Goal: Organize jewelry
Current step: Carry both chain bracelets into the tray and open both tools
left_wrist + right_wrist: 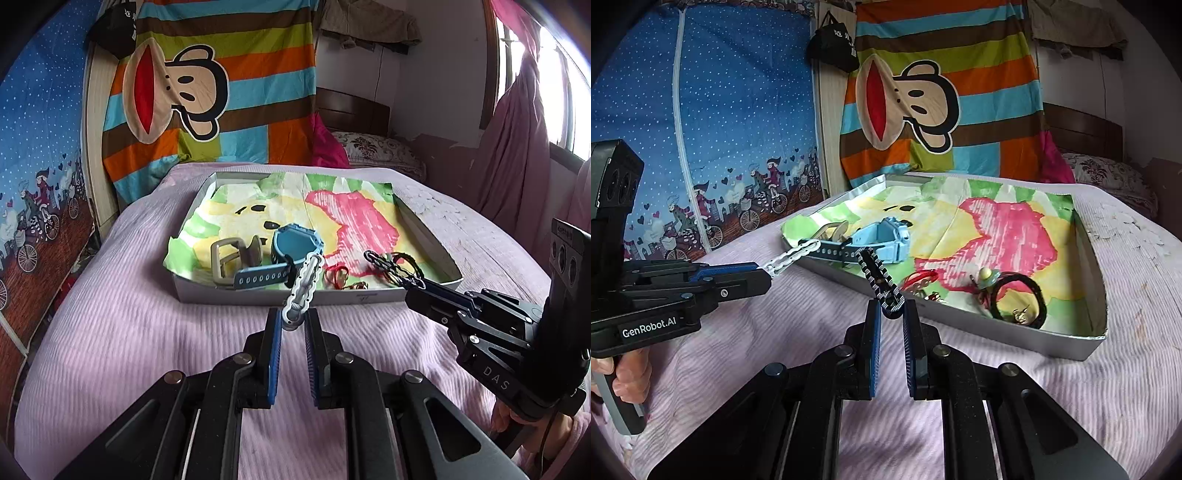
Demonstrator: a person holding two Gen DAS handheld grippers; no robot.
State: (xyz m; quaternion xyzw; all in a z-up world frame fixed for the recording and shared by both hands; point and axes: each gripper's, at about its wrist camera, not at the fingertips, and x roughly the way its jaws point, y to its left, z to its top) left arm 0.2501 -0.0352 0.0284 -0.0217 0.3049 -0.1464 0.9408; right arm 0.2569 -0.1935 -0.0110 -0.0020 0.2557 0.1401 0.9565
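My left gripper (293,320) is shut on a white chain bracelet (305,282) and holds it out over the near edge of the shallow box (280,295). It shows too in the right wrist view (790,259). My right gripper (891,310) is shut on a black chain bracelet (877,275), also over the box's near edge. In the left wrist view the right gripper (419,286) holds that black bracelet (388,266). In the box lie a blue watch (284,254), a beige buckle (231,258), red-string rings (338,277) and a black cord bracelet (1019,299).
The box (1086,332) is lined with colourful painted paper and sits on a lilac bedspread (147,332). A striped monkey blanket (207,92) hangs behind. A small green and cream charm (985,277) lies by the cord bracelet. A pillow (376,151) lies at the back right.
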